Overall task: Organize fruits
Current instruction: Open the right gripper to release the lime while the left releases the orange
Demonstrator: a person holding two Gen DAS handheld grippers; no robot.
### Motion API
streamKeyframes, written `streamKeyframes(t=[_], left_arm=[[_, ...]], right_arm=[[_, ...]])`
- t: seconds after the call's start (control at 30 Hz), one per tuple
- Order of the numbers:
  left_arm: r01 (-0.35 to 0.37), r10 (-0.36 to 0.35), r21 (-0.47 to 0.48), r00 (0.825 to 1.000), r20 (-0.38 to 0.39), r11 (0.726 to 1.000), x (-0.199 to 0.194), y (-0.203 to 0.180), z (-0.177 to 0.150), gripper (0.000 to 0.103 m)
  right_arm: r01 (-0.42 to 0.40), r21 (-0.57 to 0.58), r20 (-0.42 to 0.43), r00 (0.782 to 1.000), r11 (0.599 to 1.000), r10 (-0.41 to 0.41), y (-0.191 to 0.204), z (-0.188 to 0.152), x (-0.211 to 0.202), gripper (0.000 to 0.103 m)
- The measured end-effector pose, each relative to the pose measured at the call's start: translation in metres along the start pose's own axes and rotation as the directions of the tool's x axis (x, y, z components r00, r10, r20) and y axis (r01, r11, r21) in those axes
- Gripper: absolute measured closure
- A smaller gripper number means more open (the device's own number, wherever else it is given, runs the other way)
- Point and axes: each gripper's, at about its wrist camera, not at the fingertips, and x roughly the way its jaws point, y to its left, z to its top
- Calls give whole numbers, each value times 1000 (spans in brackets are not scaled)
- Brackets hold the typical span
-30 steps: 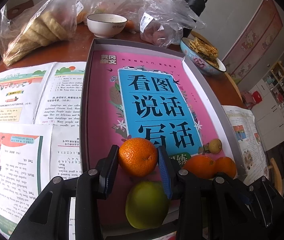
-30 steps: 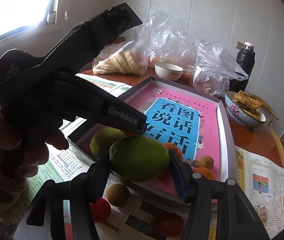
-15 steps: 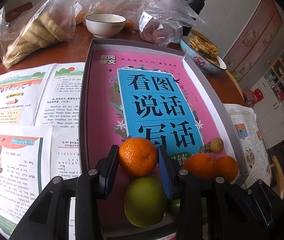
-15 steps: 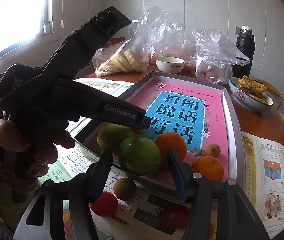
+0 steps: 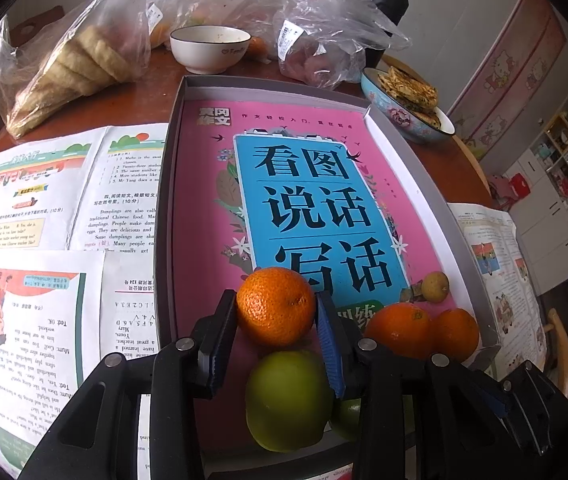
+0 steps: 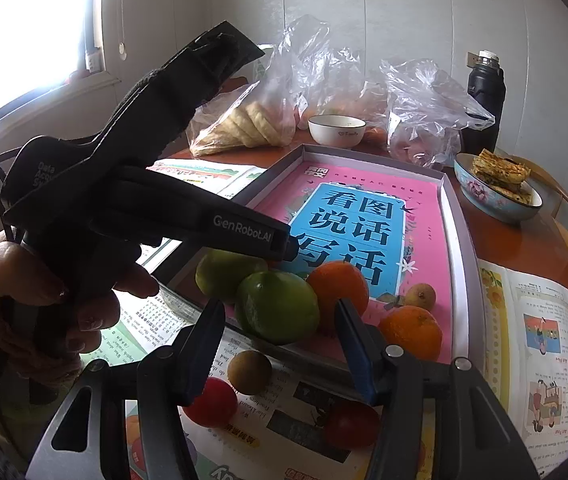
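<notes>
Left wrist view: the left gripper point(image 5: 277, 312) had its fingers clamped on an orange point(image 5: 276, 306), held over the near end of the grey tray point(image 5: 163, 208). Below it lay a green fruit point(image 5: 288, 400), with two more oranges point(image 5: 400, 330) and a small brown fruit point(image 5: 435, 287) near the tray's corner. In the right wrist view, the right gripper point(image 6: 280, 334) stood with fingers apart and empty, a second green fruit point(image 6: 277, 306) resting in the tray beyond them. Two red fruits point(image 6: 211, 402) and a brown one point(image 6: 249, 372) remained outside on the tabletop's papers point(image 6: 544, 340), so sorting looked about half done.
</notes>
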Motion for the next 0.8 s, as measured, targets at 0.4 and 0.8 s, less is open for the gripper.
streamKeyframes(t=[0.4,0.8], left_arm=[[8,-8,-7,1000,-2,1000,-2,0,-1,60],[-1,1,7,1000,26,1000,-14,-5,-3,51]], right_arm=[[11,13,11,1000,1000,-11,-2,-1,-3,45],[22,24,24,999,999,-22,-5,-1,-7,41]])
